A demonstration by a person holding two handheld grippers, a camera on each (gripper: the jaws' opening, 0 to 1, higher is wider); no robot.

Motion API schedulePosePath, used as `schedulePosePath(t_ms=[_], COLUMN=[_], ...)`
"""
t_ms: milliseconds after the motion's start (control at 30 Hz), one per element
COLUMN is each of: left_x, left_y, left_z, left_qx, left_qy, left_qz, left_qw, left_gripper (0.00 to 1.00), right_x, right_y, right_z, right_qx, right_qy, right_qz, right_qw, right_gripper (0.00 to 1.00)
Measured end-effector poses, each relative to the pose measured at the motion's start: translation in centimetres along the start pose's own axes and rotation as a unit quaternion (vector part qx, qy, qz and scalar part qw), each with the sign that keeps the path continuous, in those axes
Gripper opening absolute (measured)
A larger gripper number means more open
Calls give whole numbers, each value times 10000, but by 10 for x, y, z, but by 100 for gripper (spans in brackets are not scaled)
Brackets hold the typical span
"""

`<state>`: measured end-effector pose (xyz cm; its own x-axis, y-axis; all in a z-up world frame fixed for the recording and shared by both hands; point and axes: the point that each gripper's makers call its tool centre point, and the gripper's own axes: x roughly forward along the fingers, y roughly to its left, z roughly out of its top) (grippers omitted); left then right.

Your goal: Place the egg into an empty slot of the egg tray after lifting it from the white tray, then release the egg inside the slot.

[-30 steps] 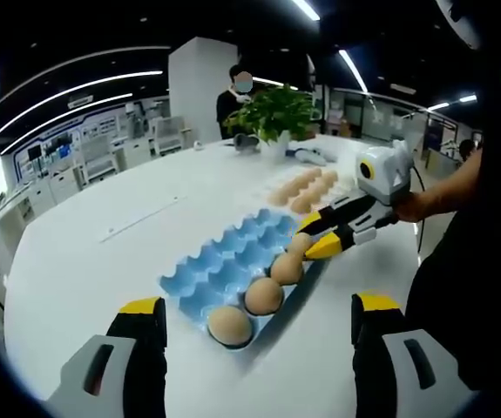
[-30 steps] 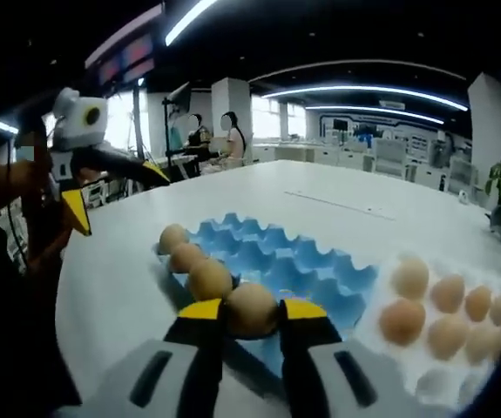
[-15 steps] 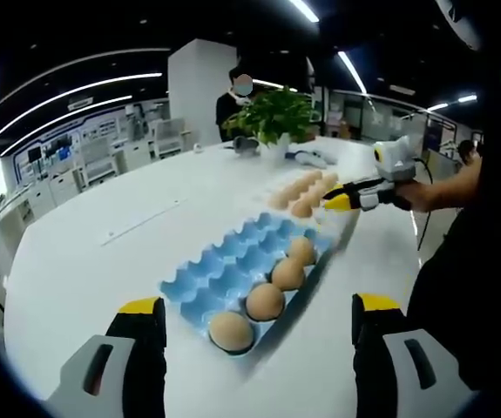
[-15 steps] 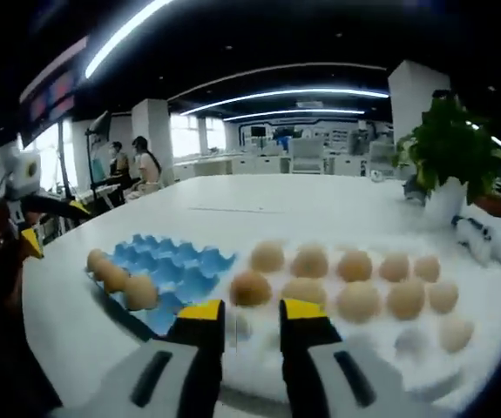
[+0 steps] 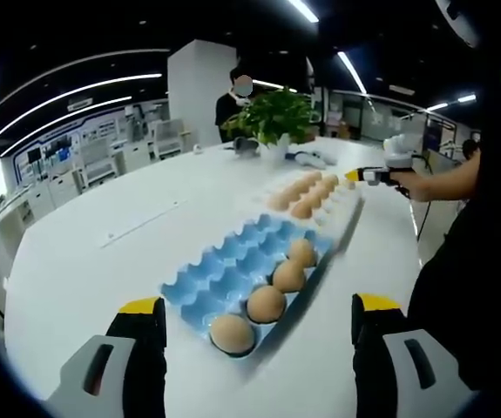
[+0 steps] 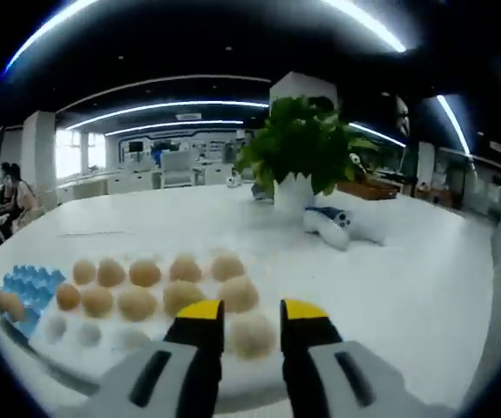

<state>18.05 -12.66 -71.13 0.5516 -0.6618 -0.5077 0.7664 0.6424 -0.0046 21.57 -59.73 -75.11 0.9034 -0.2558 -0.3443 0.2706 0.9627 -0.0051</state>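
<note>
**Four eggs seated, your right claw over the white tray**

In the left gripper view, your left gripper [image 5: 257, 326] hangs with jaws wide apart and empty above the blue moulded egg tray [image 5: 220, 270], where four tan eggs [image 5: 267, 302] sit in its near row. Further right, the white tray [image 5: 348, 206] carries more eggs. In the right gripper view, your right gripper [image 6: 252, 315] has jaws slightly apart, gripping nothing, with one pale egg [image 6: 252, 333] just beyond them on that tray.
</note>
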Motion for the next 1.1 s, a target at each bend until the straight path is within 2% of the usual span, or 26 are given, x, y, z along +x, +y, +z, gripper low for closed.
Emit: schedulePosePath(t_ms=[33, 67, 100, 133, 200, 267, 300, 333, 367, 400, 500, 767, 967, 1100], left_x=[0, 1, 1, 1, 1, 1, 1, 1, 1, 1, 0, -1, 0, 1], left_y=[0, 0, 0, 0, -1, -1, -1, -1, 0, 0, 0, 2, 1, 1], left_z=[0, 0, 0, 0, 1, 1, 0, 0, 0, 0, -1, -4, -5, -6], left_qx=[-3, 1, 4, 9, 22, 11, 10, 14, 13, 5, -25, -51, -56, -106], left_qy=[-2, 3, 5, 12, 19, 18, 25, 33, 38, 37, 36, 56, 76, 96], left_qz=[-6, -7, -6, -9, -16, -20, -20, -12, -6, -2, 10, 44, 20, 38], left_qw=[10000, 10000, 10000, 10000, 10000, 10000, 10000, 10000, 10000, 10000, 10000, 10000, 10000, 9999], left_gripper=[89, 89, 89, 89, 89, 89, 89, 88, 88, 88, 89, 90, 90, 92], right_x=[1, 4, 5, 7, 10, 12, 13, 15, 11, 10, 7, -6, -15, -23], right_y=[0, 6, 7, 9, 13, 21, 16, 21, 21, 21, 24, 27, 45, 71], right_z=[-1, -7, -8, -5, -7, -19, -25, -12, -20, -21, -18, 2, 15, 23], right_qx=[5, 86, 111, 71, -44, 16, -577, -524, -288, -139, -211, 28, 119, 16], right_qy=[11, 125, 164, 21, 94, 365, 500, 67, 251, 266, 297, 37, -98, -197], right_qz=[24, 202, 192, 225, 269, 438, 325, 382, 368, 392, 420, 446, 687, 1063], right_qw=[10000, 9997, 9996, 9997, 9996, 9984, 9966, 9979, 9986, 9988, 9985, 9990, 9975, 9941], right_gripper=[25, 25, 26, 25, 25, 27, 27, 27, 27, 26, 26, 25, 25, 25])
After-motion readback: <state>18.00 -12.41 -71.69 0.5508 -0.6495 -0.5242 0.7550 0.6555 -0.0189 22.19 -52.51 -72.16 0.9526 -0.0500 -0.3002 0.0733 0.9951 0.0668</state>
